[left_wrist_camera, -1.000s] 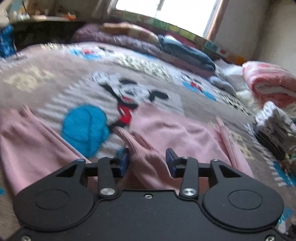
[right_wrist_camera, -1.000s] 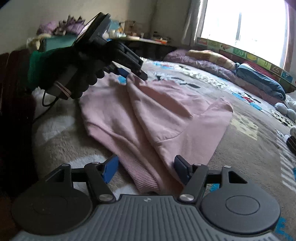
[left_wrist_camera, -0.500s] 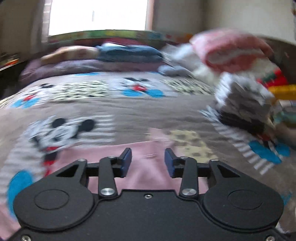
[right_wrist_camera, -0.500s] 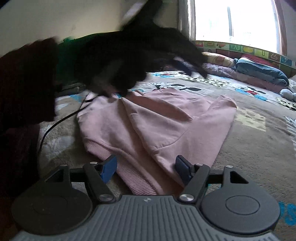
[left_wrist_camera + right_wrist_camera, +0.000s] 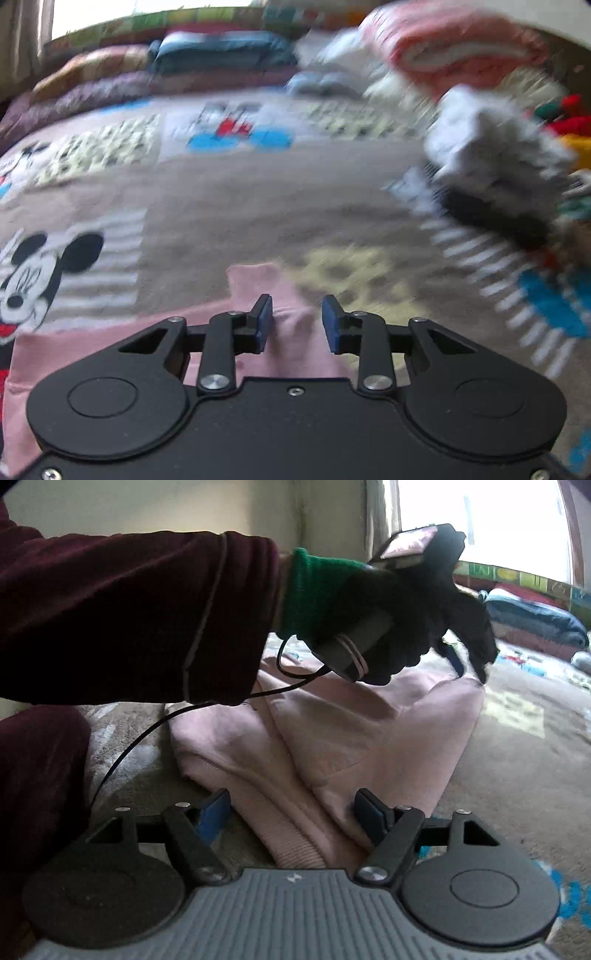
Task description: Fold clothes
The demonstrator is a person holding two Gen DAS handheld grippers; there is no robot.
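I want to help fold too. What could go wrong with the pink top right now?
The left gripper has its jaws open around a bump of the pink top; closing there might grab too little and slip. The black cable hangs over the fabric and could snag the fold. The right gripper sits open at the ribbed hem and could drag it crooked.

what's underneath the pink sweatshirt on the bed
The pink sweatshirt lies on a cartoon-mouse print blanket, which shows all around it. Whatever sits directly beneath the folded layers is covered.
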